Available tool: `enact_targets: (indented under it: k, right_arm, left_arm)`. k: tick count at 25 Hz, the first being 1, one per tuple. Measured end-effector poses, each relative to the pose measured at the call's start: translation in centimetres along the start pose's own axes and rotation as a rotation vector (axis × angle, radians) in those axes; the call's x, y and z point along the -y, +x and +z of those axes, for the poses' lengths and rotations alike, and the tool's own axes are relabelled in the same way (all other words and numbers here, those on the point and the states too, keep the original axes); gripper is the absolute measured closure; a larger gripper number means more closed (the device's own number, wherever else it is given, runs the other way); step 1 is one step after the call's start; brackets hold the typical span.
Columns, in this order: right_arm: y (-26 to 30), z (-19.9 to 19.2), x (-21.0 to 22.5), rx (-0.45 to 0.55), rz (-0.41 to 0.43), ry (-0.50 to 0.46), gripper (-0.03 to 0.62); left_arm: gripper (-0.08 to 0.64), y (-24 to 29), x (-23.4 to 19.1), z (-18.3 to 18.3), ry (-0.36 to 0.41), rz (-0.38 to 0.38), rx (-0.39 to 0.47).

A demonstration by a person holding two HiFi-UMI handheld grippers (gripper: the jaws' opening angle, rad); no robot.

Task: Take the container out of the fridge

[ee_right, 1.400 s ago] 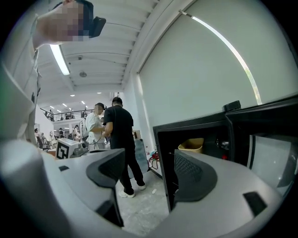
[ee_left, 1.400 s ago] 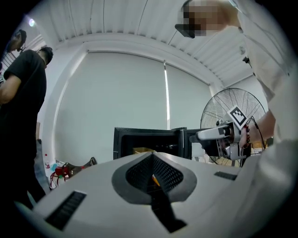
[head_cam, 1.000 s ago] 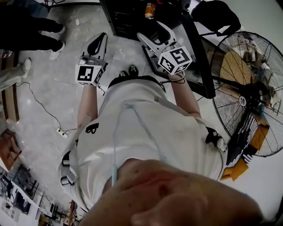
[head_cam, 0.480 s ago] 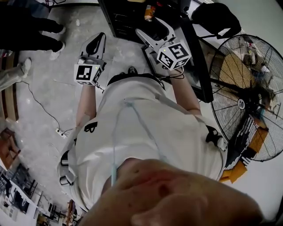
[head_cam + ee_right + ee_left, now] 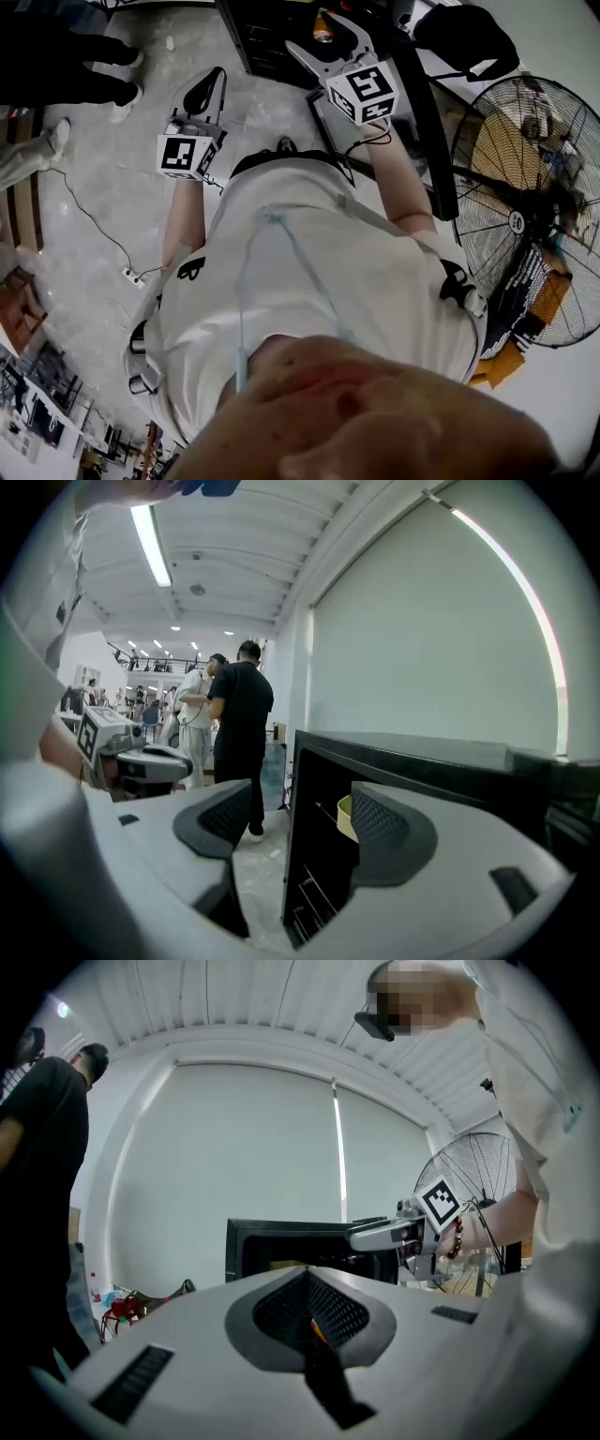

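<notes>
The black fridge [image 5: 319, 789] stands open in front of me, with wire shelves inside. A pale yellow container [image 5: 344, 817] sits on an upper shelf; in the head view the container [image 5: 322, 28] shows orange-yellow between the right jaws. My right gripper [image 5: 300, 827] is open at the fridge mouth, its right pad beside the container and not touching it; the head view puts the right gripper [image 5: 325, 42] at the top. My left gripper [image 5: 207, 92] hangs left of the fridge [image 5: 267, 37], shut and empty. The left gripper [image 5: 309, 1312] points at the fridge [image 5: 281, 1246].
A large floor fan [image 5: 530, 202] stands at the right. The fridge door [image 5: 427, 122] is swung open beside my right arm. People in dark clothes [image 5: 239, 724] stand to the left, their feet [image 5: 117, 89] on the grey floor. A cable and power strip [image 5: 131, 277] lie at the left.
My right gripper has moved forward and up toward the fridge opening, and its jaws now frame the container. The left gripper has stayed almost still.
</notes>
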State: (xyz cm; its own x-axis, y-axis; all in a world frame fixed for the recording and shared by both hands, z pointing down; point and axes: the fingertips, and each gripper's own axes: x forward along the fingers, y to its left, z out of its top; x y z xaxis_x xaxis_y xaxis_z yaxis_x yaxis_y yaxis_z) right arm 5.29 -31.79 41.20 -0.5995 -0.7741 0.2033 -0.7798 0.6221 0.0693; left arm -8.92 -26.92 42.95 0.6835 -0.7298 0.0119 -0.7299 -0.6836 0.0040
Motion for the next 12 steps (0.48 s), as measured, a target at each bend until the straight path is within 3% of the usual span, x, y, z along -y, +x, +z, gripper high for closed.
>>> enact_targets:
  k: [12]
  right_arm:
    - [5.7,-2.2,1.3,-0.162,-0.008,-0.285,0.275]
  left_arm:
    - [0.551,-1.1,-2.1,0.0,-0.033,0.039,0.010]
